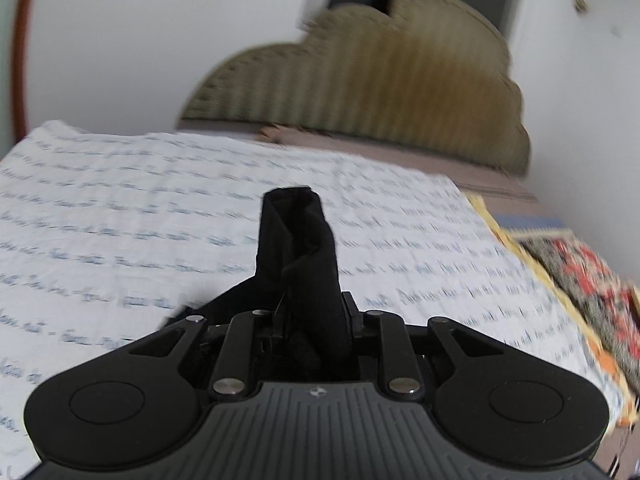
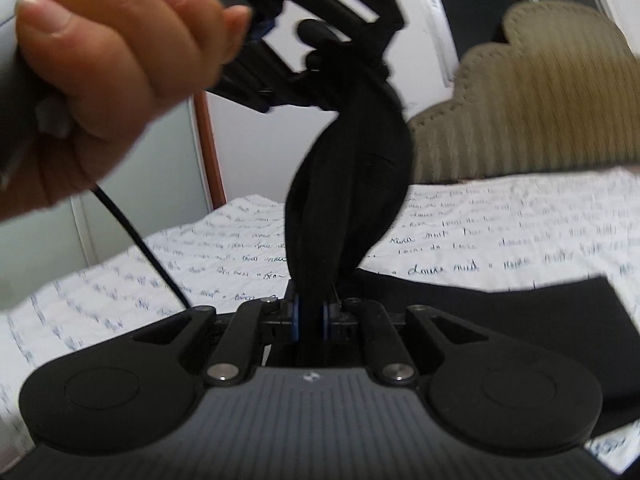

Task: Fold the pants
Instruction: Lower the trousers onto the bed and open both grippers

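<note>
The left gripper (image 1: 316, 312) is clamped on a bunched fold of the black pants (image 1: 298, 248); the cloth fills the narrow gap between its jaws and stands up from them as a thick, twisted column whose long axis runs forward along the fingers, ending in a blunt folded top. A thinner strip of the same cloth trails off to the left just in front of the gripper body. On the grey ribbed housing sits a small round emblem (image 1: 316, 392); no letters on it can be read.

The right gripper (image 2: 310, 316) is likewise closed on the pants (image 2: 348, 184), the blue pads (image 2: 295, 318) pressing a narrow neck of cloth. From there the fabric widens and rises, twisting, to the other gripper (image 2: 320, 52), held above it by a hand (image 2: 108, 68) wrapped round a grey handle, with a black cable hanging below the wrist. So the held stretch of cloth runs nearly upright between the two claws in this view. More of the garment lies flat to the right, a broad dark panel (image 2: 540, 320) on the bed.

Beneath is a white bedsheet (image 1: 120, 208) printed with rows of blue cursive script; the motion blur leaves the words unreadable. Beyond it stands an olive ribbed headboard (image 1: 380, 92) with a scalloped top, against a white wall. A red-and-black patterned cloth (image 1: 592, 280) lies at the sheet's right edge.
</note>
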The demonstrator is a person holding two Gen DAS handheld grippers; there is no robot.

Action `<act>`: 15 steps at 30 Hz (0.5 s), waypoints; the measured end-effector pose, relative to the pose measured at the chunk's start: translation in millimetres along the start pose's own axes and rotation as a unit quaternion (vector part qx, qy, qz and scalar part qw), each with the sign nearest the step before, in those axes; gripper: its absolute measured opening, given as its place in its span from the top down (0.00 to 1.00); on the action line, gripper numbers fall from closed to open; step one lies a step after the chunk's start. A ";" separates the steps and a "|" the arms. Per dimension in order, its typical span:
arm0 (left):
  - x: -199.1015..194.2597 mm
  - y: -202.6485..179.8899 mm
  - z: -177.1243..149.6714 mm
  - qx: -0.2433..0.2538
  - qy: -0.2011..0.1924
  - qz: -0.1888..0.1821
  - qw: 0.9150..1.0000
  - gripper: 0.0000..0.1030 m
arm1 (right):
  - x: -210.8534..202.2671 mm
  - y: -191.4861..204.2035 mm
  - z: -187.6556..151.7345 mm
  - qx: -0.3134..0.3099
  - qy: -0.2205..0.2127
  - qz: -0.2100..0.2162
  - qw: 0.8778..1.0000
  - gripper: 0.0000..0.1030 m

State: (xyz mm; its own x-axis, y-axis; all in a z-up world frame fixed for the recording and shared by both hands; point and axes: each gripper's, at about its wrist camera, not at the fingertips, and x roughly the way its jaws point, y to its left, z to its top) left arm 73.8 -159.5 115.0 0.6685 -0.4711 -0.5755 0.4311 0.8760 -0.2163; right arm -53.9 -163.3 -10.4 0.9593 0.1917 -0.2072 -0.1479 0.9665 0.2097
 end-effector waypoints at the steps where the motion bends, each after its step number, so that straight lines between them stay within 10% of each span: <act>1: 6.5 -8.5 -2.6 0.010 0.006 -0.005 1.000 0.79 | -1.9 -4.0 -1.5 0.009 -0.003 -0.001 1.000 0.90; 15: 45.4 -60.5 -19.2 0.068 0.051 -0.062 0.994 0.82 | -19.5 -77.7 -20.0 0.155 0.016 -0.004 0.988 0.78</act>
State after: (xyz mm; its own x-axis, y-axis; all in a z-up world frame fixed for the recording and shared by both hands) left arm 66.4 -231.9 86.8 0.5434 -0.5549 -0.6299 0.5885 0.7869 -0.1854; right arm -65.9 -238.7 -41.8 0.9515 0.1944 -0.2383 -0.0555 0.8706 0.4888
